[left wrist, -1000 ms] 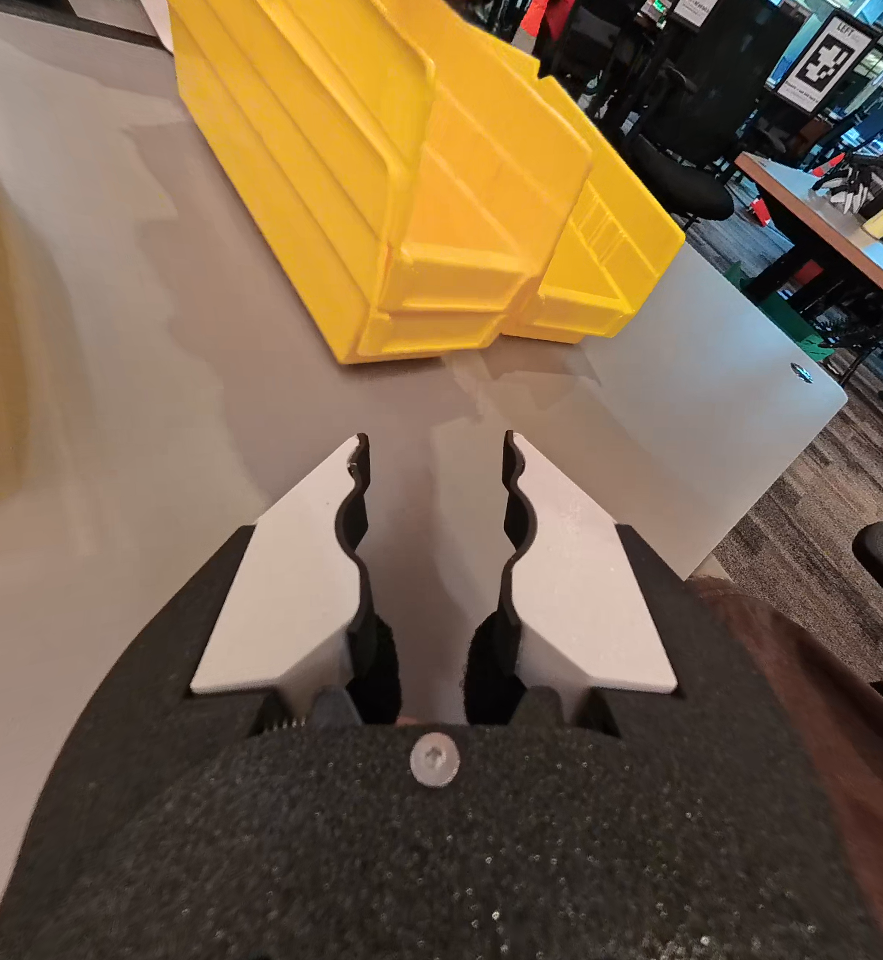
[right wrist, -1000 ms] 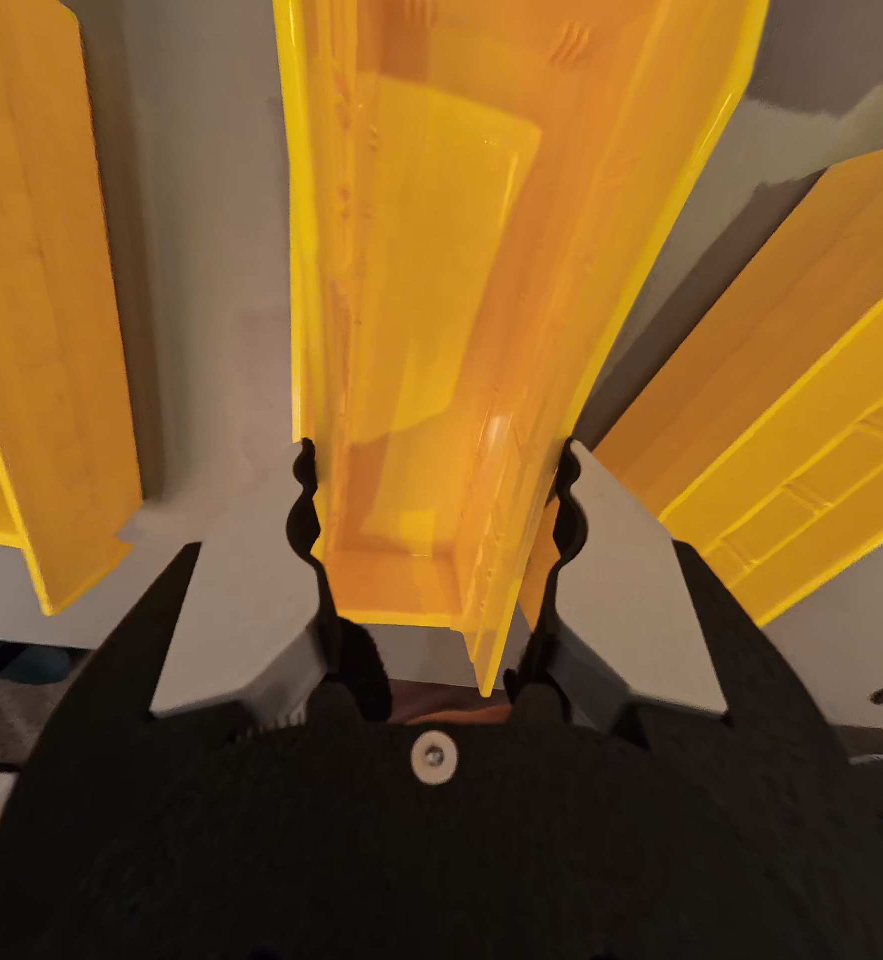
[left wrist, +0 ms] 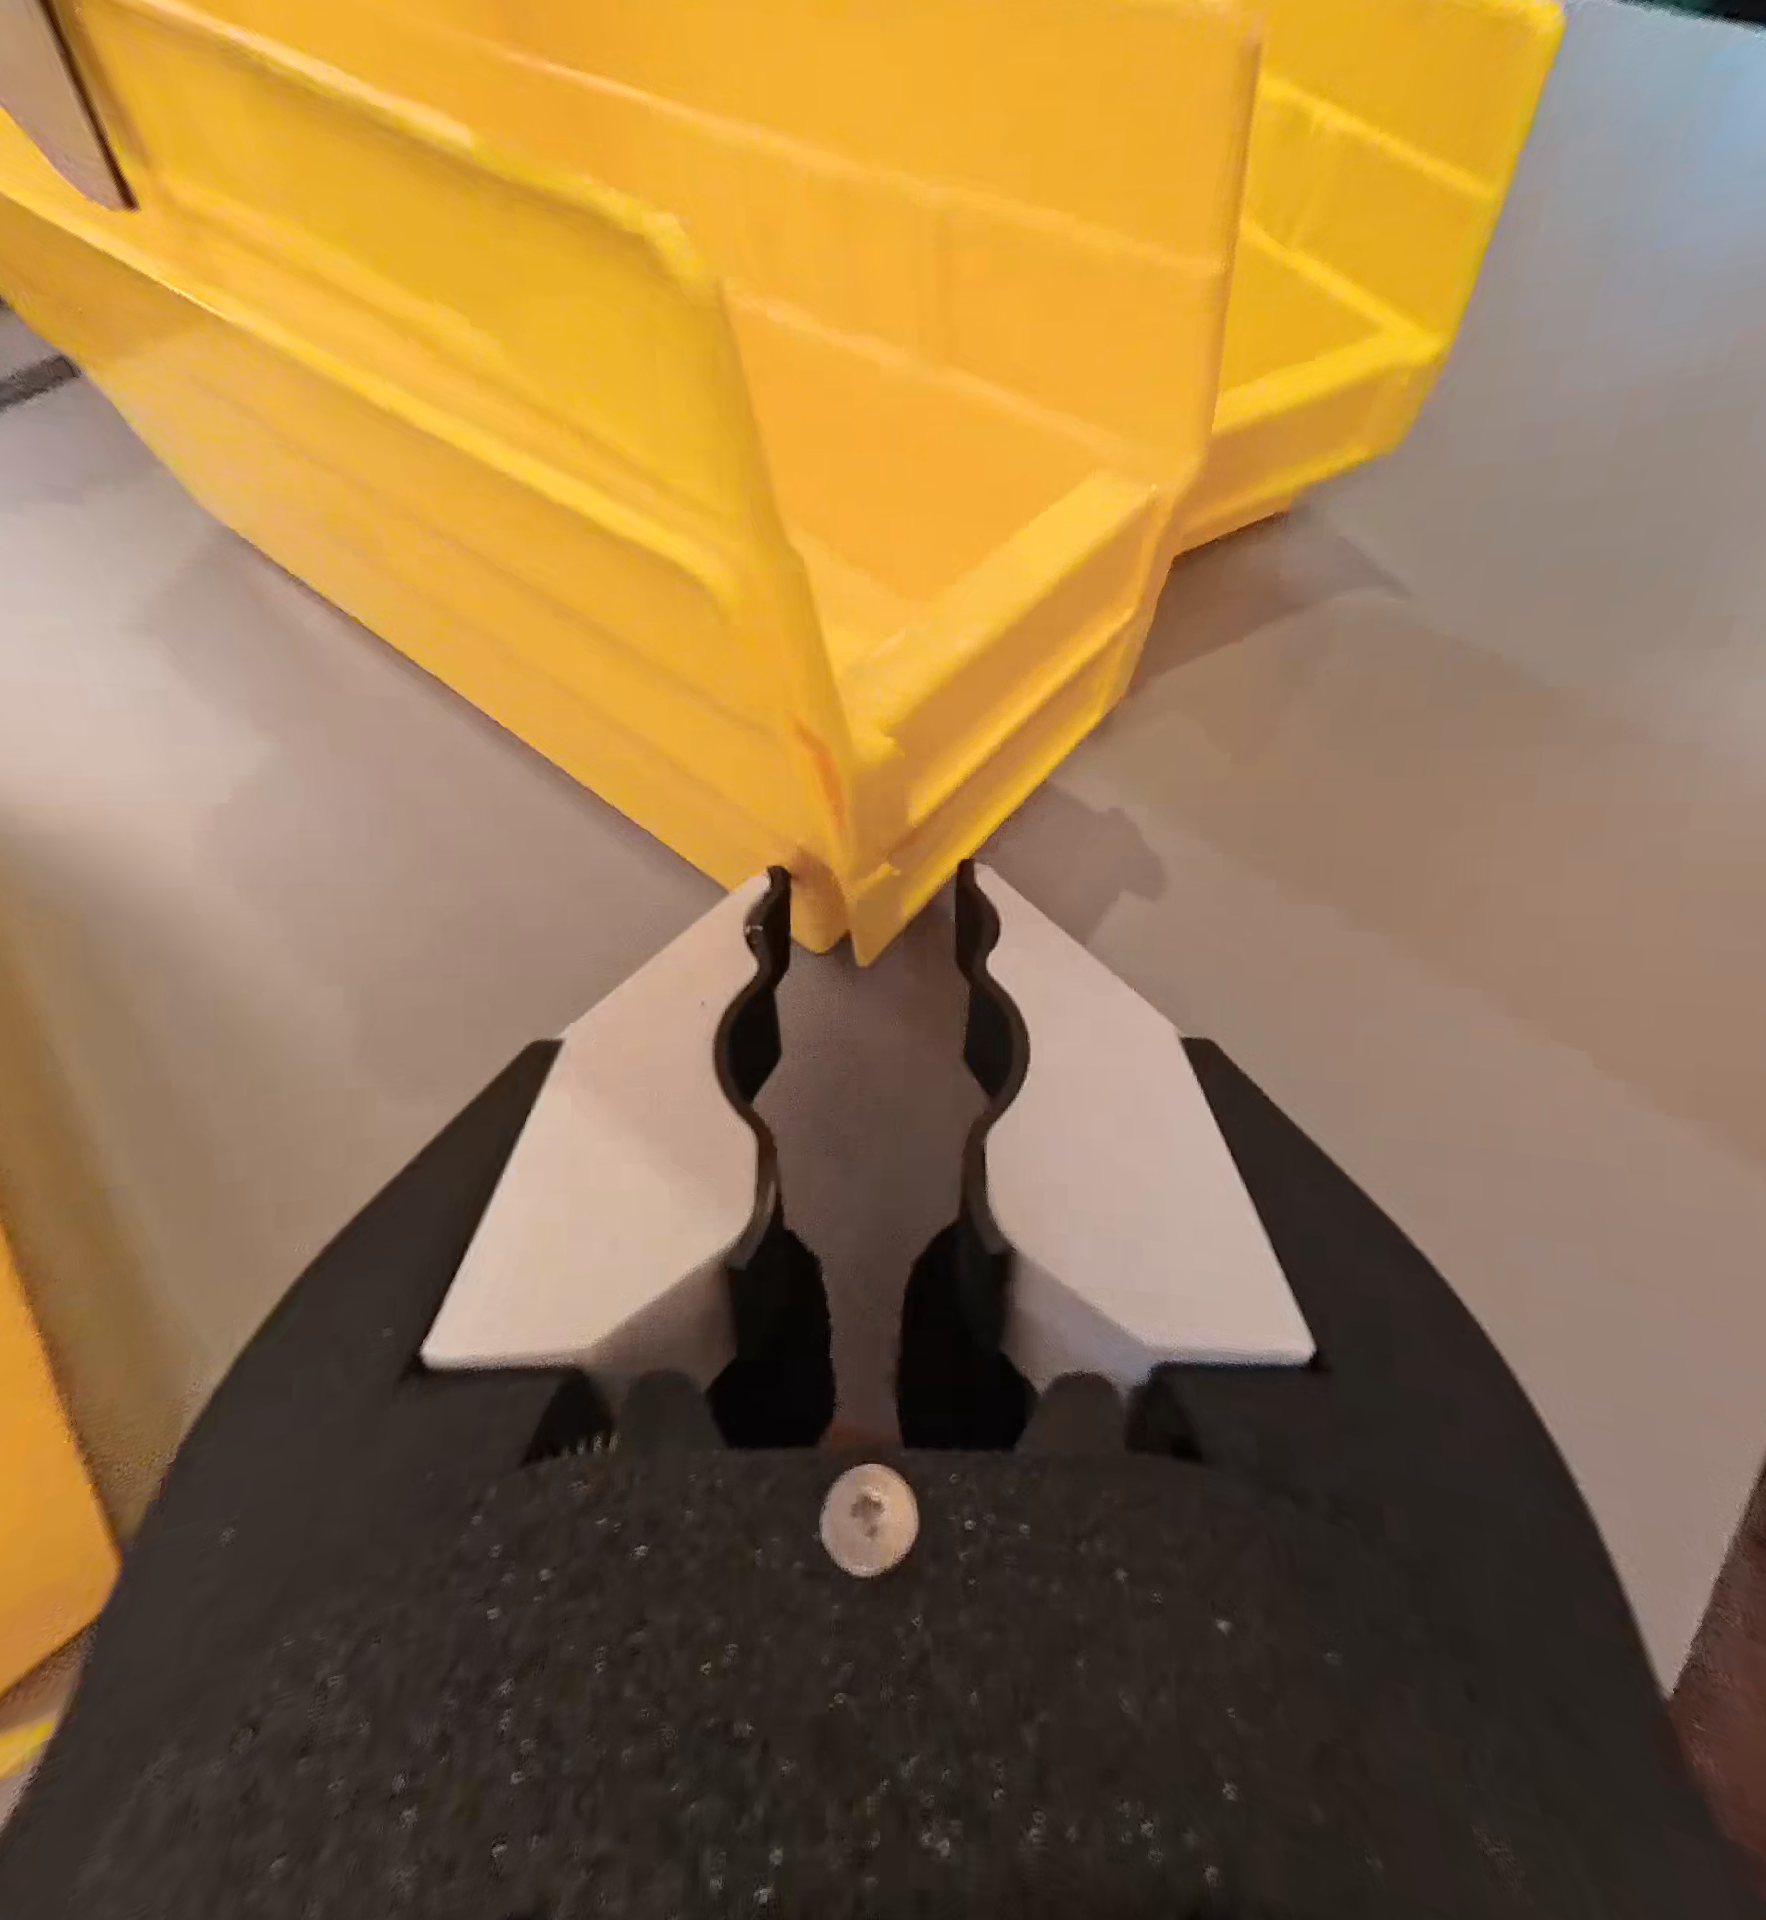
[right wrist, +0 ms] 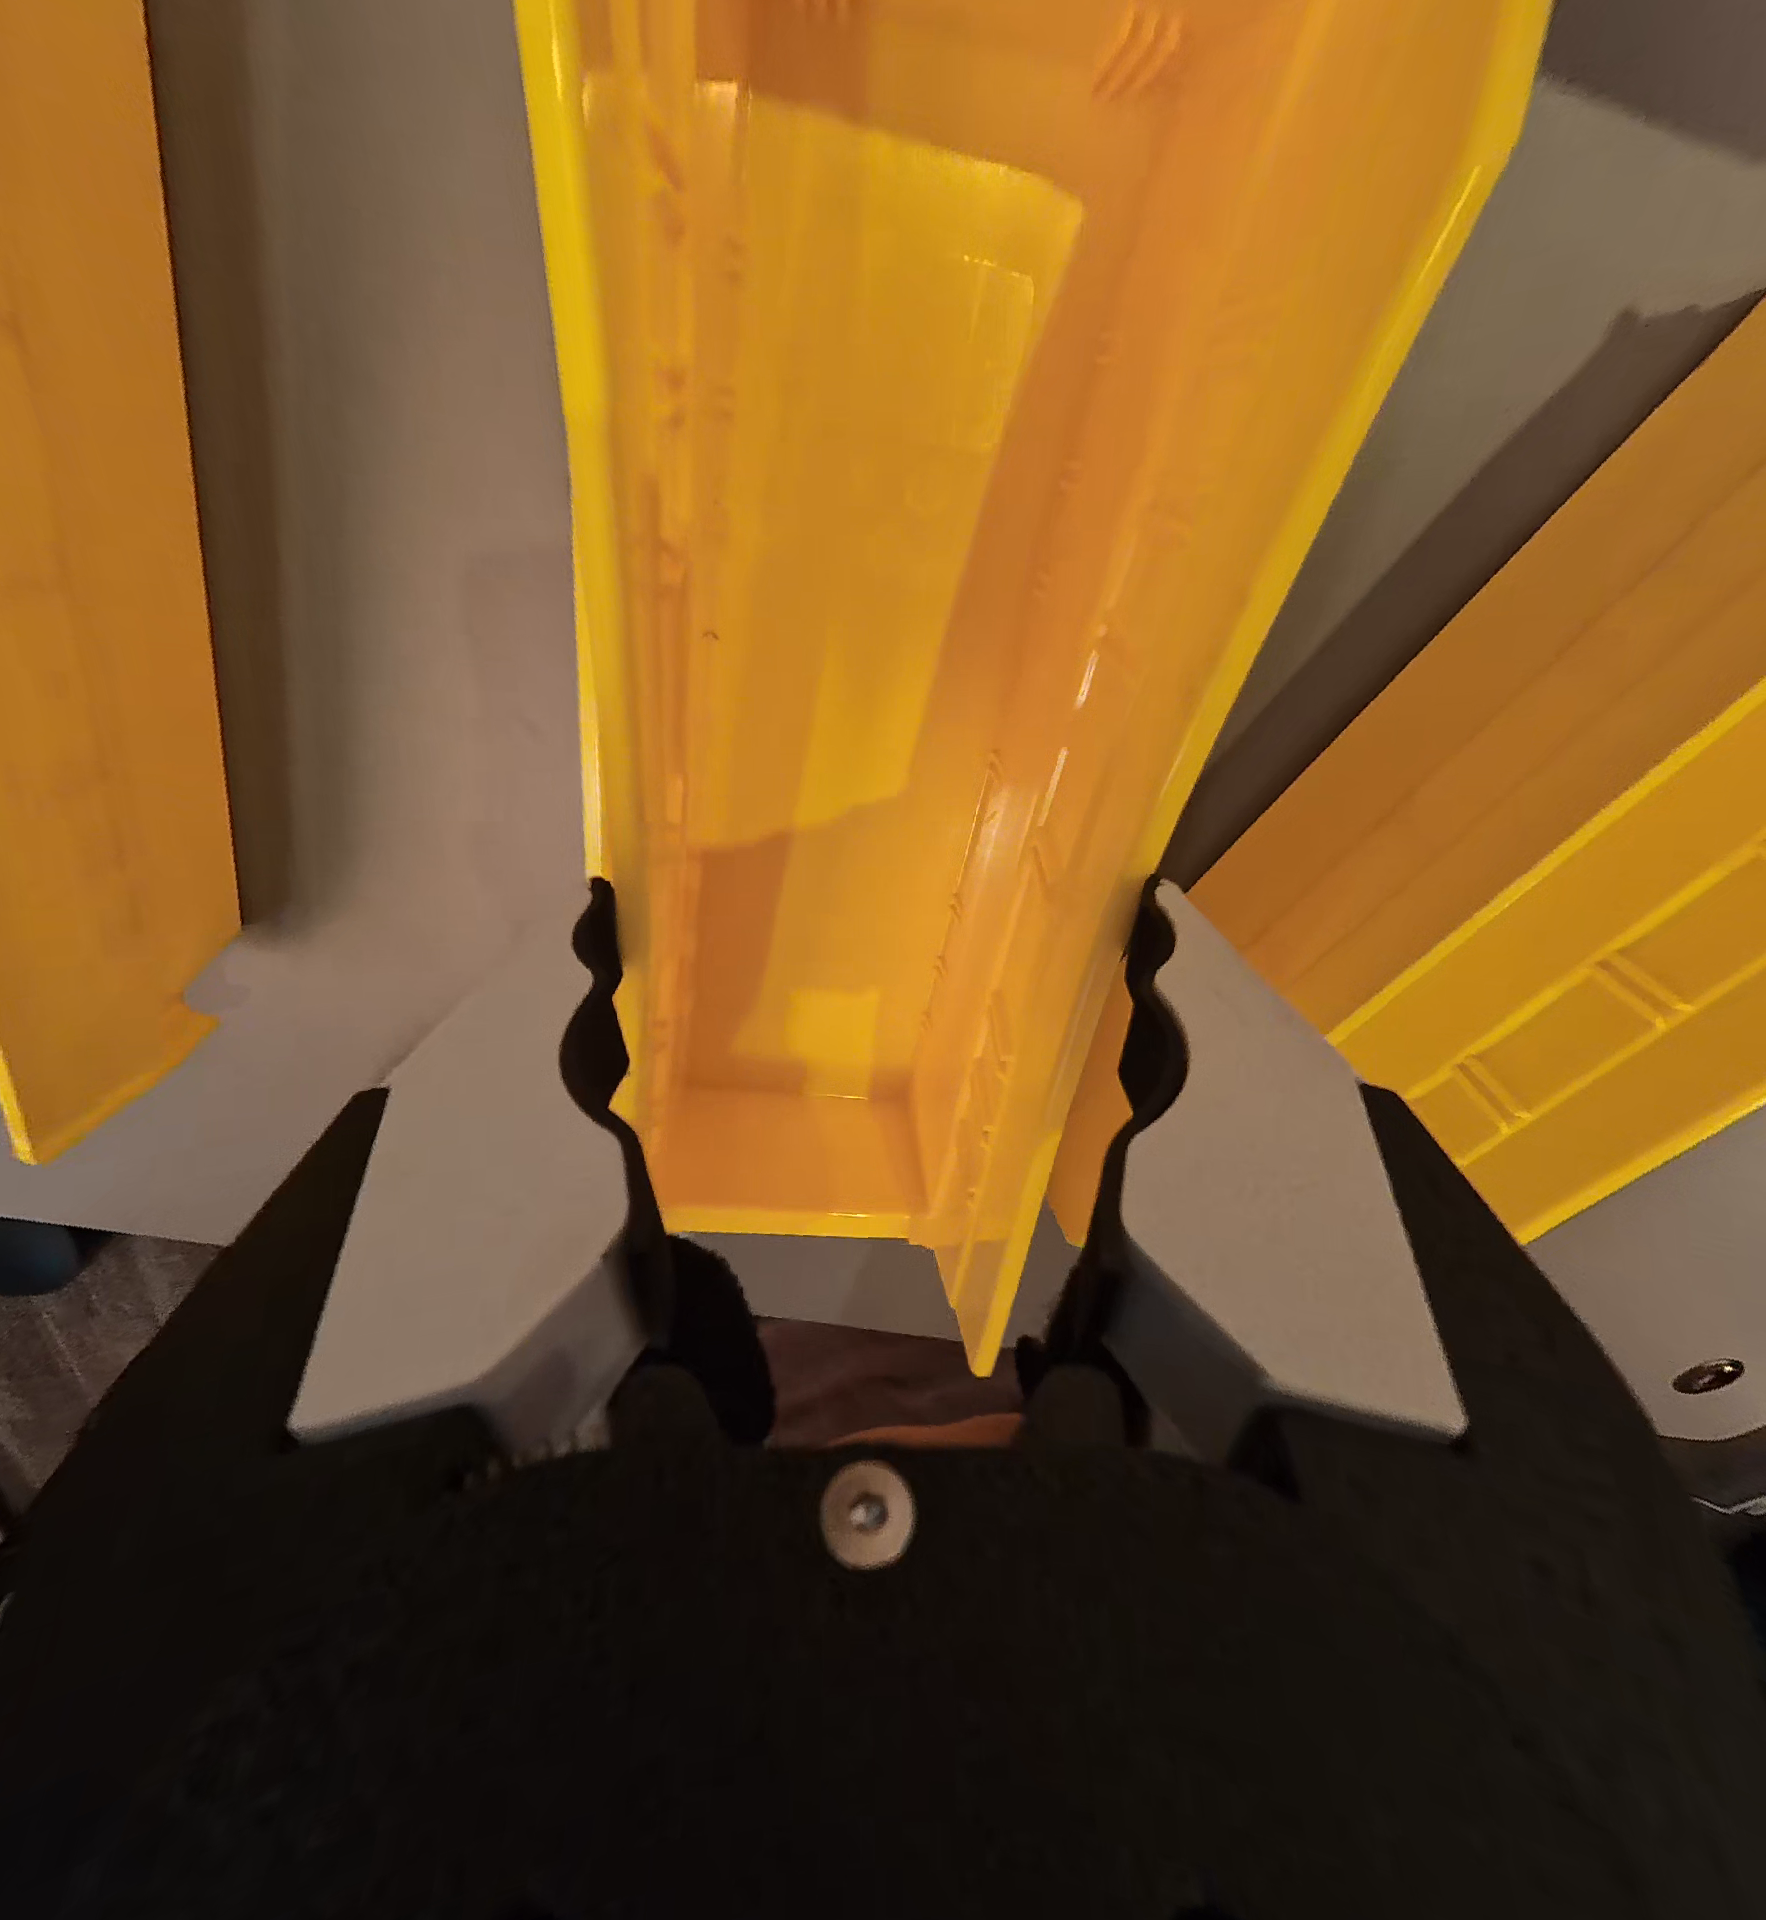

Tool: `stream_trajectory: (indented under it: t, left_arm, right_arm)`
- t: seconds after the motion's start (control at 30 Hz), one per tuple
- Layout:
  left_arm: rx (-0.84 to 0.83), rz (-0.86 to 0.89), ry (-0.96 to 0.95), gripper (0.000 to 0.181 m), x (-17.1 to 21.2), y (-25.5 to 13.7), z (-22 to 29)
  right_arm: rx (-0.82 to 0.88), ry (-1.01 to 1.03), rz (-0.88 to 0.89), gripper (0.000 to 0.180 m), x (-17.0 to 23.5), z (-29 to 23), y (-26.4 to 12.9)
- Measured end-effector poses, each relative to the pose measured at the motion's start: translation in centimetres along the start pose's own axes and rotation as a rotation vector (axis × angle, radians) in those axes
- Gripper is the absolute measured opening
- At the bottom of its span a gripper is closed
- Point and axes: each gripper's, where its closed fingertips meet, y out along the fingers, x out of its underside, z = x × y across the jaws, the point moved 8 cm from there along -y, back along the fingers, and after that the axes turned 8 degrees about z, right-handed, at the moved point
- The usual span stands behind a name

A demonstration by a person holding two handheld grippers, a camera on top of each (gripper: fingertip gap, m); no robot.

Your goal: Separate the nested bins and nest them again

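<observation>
The grey table (left wrist: pixel 1481 831) lies bare to the left and right of the left gripper (left wrist: pixel 868 894), and its edge runs close on the right. That gripper reaches forward low over the table, jaws narrowly apart, with the near corner of the nested bins (left wrist: pixel 858 727) just between its tips; whether they pinch it I cannot tell. A further bin (left wrist: pixel 1378 312) stands behind. The right gripper (right wrist: pixel 874 894), spread wide, holds a yellow bin (right wrist: pixel 858 623) by its side walls, with more bins (right wrist: pixel 58 520) on both sides.
</observation>
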Motion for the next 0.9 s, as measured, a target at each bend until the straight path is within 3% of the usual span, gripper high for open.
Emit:
stream_trajectory:
  t: [0.4,0.53,0.9]
  left_arm:
    - [0.019,-0.010,-0.018,0.019,0.0,0.9,-1.4]
    - [0.049,0.005,-0.033,0.006,-0.2,0.9,-1.4]
    - [0.078,-0.010,-0.017,0.006,-0.3,0.9,-0.8]
  right_arm:
    - [0.025,0.000,-0.047,0.095,-0.5,0.2,-1.4]
    - [0.016,-0.007,-0.059,0.095,-0.7,0.5,-2.4]
    - [0.006,-0.047,-0.059,0.099,-0.9,0.3,-2.1]
